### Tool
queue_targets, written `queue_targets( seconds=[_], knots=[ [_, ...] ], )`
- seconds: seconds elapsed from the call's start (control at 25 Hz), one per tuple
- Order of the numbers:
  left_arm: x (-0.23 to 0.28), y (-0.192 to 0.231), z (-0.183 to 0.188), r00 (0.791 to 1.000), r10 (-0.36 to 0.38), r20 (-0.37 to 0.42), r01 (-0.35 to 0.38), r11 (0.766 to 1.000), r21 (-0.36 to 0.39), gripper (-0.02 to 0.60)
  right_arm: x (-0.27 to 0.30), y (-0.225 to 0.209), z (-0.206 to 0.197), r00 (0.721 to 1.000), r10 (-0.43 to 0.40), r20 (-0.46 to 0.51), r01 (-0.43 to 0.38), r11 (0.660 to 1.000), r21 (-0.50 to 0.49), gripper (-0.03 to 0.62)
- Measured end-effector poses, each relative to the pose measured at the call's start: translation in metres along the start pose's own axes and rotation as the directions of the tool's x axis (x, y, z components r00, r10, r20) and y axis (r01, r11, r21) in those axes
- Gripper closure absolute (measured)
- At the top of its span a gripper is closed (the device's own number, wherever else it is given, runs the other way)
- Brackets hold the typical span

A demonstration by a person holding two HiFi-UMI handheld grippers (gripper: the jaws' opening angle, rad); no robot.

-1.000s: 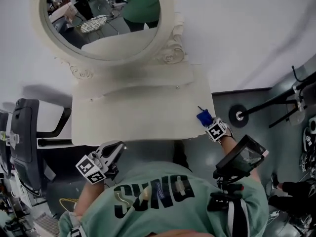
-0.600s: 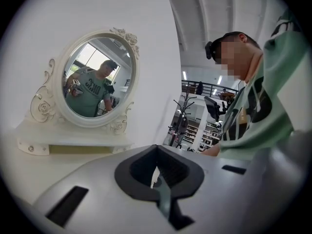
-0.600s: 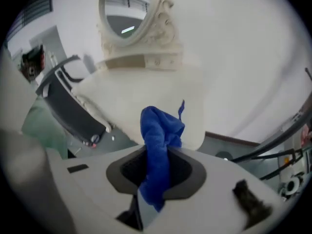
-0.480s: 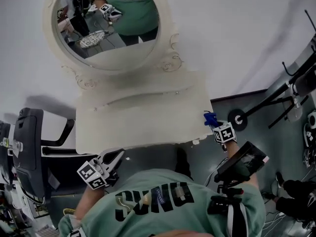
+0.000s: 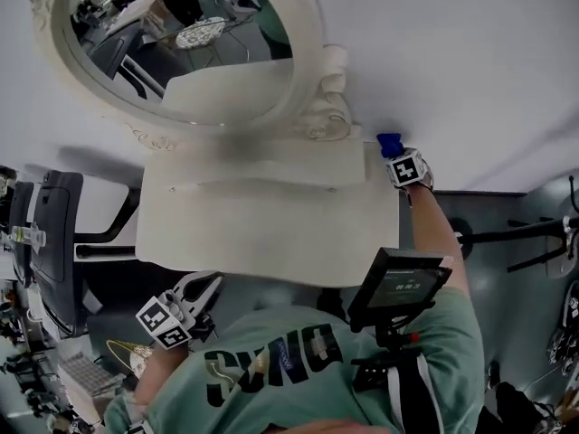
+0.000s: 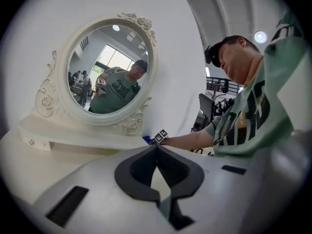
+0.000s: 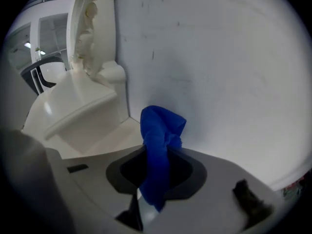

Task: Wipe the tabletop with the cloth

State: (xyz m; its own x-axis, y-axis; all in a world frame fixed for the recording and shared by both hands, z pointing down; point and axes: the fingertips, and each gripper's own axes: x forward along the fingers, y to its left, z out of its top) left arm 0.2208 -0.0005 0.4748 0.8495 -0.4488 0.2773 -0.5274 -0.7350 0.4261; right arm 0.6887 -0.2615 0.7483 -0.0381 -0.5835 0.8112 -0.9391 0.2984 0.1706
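Note:
A cream dressing table (image 5: 271, 229) with an oval mirror (image 5: 181, 34) stands against a white wall. My right gripper (image 5: 396, 155) is at the tabletop's far right corner, close to the wall, shut on a blue cloth (image 5: 390, 142). In the right gripper view the cloth (image 7: 162, 128) sticks up from between the jaws of the right gripper (image 7: 157, 152), beside the raised shelf (image 7: 80, 108). My left gripper (image 5: 201, 289) hangs off the table's front edge near my body. In its own view the left gripper (image 6: 156, 149) has its tips together with nothing held.
A black chair (image 5: 50, 242) stands left of the table. A dark screen device (image 5: 400, 287) is mounted at my chest on the right. A raised shelf (image 5: 262, 168) runs under the mirror. A black stand (image 5: 520, 238) lies on the grey floor at right.
My right gripper carried the blue cloth from the table's front right corner to the back right corner by the wall. The left gripper stayed near the front edge.

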Motion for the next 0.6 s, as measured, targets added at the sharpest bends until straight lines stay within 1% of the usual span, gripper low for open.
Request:
queue_targets(
  seconds=[0.04, 0.12, 0.2, 0.28, 0.36, 0.48, 0.6],
  knots=[
    [0.001, 0.002, -0.001, 1.000, 0.028, -0.006, -0.029, 1.000, -0.010, 0.572, 0.014, -0.005, 0.002, 1.000, -0.003, -0.021, 0.003, 1.000, -0.019, 0.510],
    [0.001, 0.007, -0.002, 0.997, 0.070, -0.011, -0.071, 0.997, -0.031, 0.572, 0.037, -0.004, 0.005, 0.999, 0.019, -0.044, -0.021, 0.999, -0.046, 0.510],
    [0.003, 0.011, -0.001, 0.996, 0.091, -0.011, -0.091, 0.995, -0.040, 0.572, 0.048, -0.002, 0.008, 0.999, 0.035, -0.035, -0.038, 0.997, -0.062, 0.510],
    [0.006, 0.013, 0.000, 0.996, 0.093, -0.013, -0.094, 0.995, -0.042, 0.572, 0.050, 0.002, 0.007, 0.997, 0.067, -0.029, -0.068, 0.995, -0.068, 0.510],
    [0.009, 0.013, -0.002, 0.997, 0.081, -0.015, -0.081, 0.996, -0.042, 0.572, 0.042, 0.008, -0.003, 0.994, 0.093, -0.063, -0.098, 0.992, -0.079, 0.510],
    [0.008, 0.008, -0.006, 0.999, 0.039, -0.010, -0.039, 0.999, -0.032, 0.572, 0.012, 0.030, -0.037, 0.985, 0.110, -0.134, -0.125, 0.987, -0.103, 0.510],
    [-0.002, 0.005, -0.013, 1.000, -0.019, -0.011, 0.018, 1.000, -0.019, 0.572, -0.027, 0.069, -0.084, 0.976, 0.164, -0.143, -0.171, 0.985, -0.037, 0.510]
  ],
)
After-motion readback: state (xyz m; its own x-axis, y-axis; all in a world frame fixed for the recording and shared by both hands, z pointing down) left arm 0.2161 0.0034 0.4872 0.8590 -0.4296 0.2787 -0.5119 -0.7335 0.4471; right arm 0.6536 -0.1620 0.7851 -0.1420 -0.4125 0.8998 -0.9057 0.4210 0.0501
